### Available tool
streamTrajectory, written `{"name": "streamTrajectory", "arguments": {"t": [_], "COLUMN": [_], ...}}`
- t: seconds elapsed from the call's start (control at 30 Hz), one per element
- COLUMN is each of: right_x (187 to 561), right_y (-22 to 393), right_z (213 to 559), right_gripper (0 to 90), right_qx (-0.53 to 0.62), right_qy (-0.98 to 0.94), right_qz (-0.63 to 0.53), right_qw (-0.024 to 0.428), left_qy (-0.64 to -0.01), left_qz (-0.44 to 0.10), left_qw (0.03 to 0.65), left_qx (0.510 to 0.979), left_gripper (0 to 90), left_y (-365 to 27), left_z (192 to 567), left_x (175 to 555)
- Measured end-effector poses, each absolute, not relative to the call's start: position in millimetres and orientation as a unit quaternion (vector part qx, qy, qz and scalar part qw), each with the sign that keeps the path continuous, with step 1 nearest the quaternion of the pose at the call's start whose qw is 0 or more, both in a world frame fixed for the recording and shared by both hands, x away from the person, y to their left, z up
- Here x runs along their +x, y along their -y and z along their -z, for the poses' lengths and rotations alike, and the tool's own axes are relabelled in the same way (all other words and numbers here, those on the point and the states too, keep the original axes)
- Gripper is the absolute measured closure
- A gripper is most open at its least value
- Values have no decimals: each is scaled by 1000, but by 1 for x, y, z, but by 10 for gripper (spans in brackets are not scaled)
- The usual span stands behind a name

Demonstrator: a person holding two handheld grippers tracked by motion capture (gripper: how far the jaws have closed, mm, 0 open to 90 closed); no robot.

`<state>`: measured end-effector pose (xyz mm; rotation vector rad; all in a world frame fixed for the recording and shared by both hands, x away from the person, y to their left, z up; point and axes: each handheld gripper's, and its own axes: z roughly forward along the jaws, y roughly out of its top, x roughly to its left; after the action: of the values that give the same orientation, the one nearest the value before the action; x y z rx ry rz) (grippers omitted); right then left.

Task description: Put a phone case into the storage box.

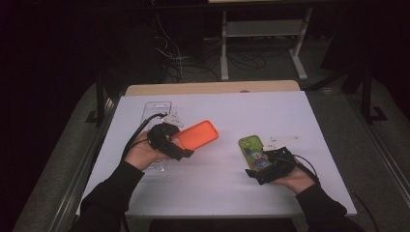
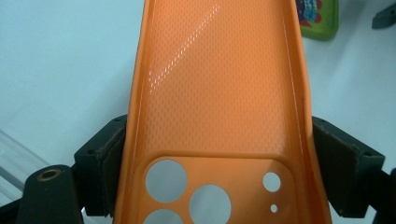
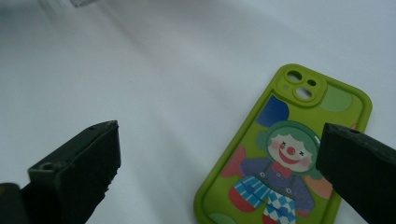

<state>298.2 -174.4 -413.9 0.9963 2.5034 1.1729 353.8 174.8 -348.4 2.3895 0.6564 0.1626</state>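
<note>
An orange phone case point(image 1: 199, 134) is held off the white table, and my left gripper point(image 1: 180, 144) is shut on its camera-hole end. In the left gripper view both pads press on the long sides of the orange case point(image 2: 219, 93), clamped by my left gripper point(image 2: 212, 172). A green phone case with a clown picture point(image 1: 251, 146) lies flat on the table at the right. My right gripper point(image 1: 258, 164) hovers at its near end, open. In the right gripper view the green case point(image 3: 285, 154) lies beneath the wide-open right gripper point(image 3: 219, 144), whose pads do not touch it.
A clear phone case point(image 1: 158, 109) lies on the table behind my left hand, and a clear edge point(image 2: 14, 154) shows beside the left jaw. The white table sheet point(image 1: 217, 193) has free room in the middle and front. Table legs and cables stand beyond the far edge.
</note>
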Motion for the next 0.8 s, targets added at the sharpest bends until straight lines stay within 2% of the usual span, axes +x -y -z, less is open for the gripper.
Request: {"name": "streamTrajectory", "arguments": {"t": [0.23,0.8], "right_x": [301,312], "right_y": [168,148], "right_z": [417,417], "right_gripper": [0,0], "right_qx": [343,348], "right_qy": [-837,-813], "right_qz": [-413,-451], "right_qw": [110,120], "left_qy": [-291,-323], "left_qz": [-67,-63], "left_qw": [322,323], "left_qx": [898,888], "left_gripper": [159,158], "left_y": [-162,-140], "left_z": [361,375], "left_x": [347,338]}}
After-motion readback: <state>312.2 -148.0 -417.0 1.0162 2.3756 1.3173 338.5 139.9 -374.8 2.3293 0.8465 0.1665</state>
